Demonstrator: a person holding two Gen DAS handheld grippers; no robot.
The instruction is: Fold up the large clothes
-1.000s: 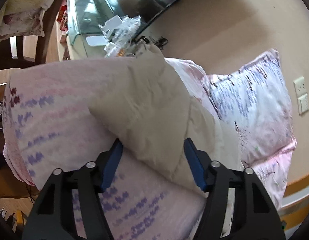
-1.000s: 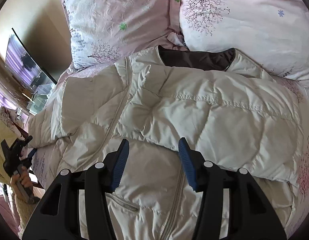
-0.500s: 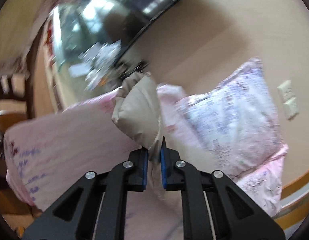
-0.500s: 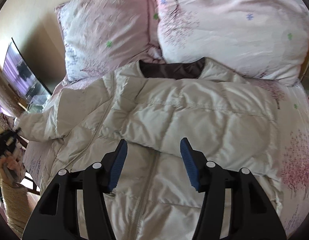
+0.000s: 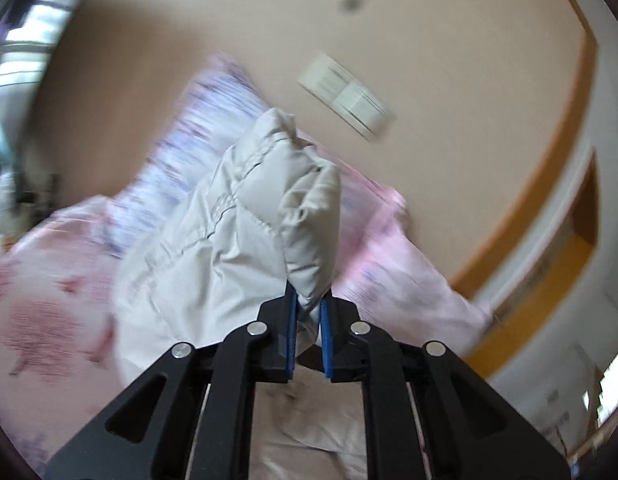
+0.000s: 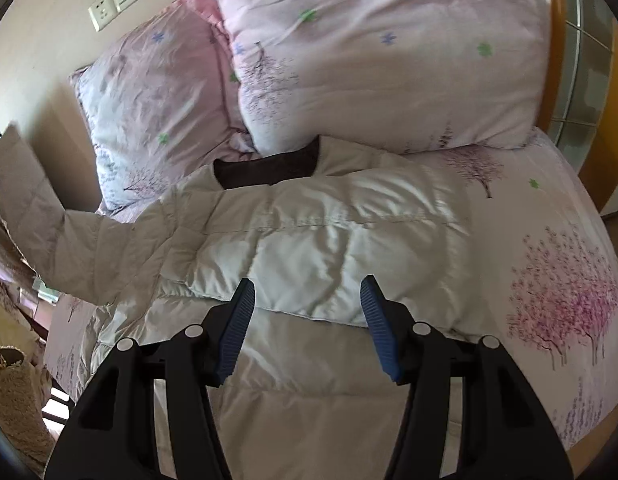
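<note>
On the pink bed (image 6: 549, 240), the left gripper (image 5: 307, 320) pinches the jacket sleeve (image 5: 309, 216), stretched out at frame left from the jacket (image 6: 329, 248), while the right gripper (image 6: 307, 320) hangs open and empty above its middle.

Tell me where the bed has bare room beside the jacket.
Free: the bedsheet strip right of the jacket, below the right pillow. Crowded: the head end, where two pillows overlap and touch the collar; the left side, where the sleeve stretches out.
</note>
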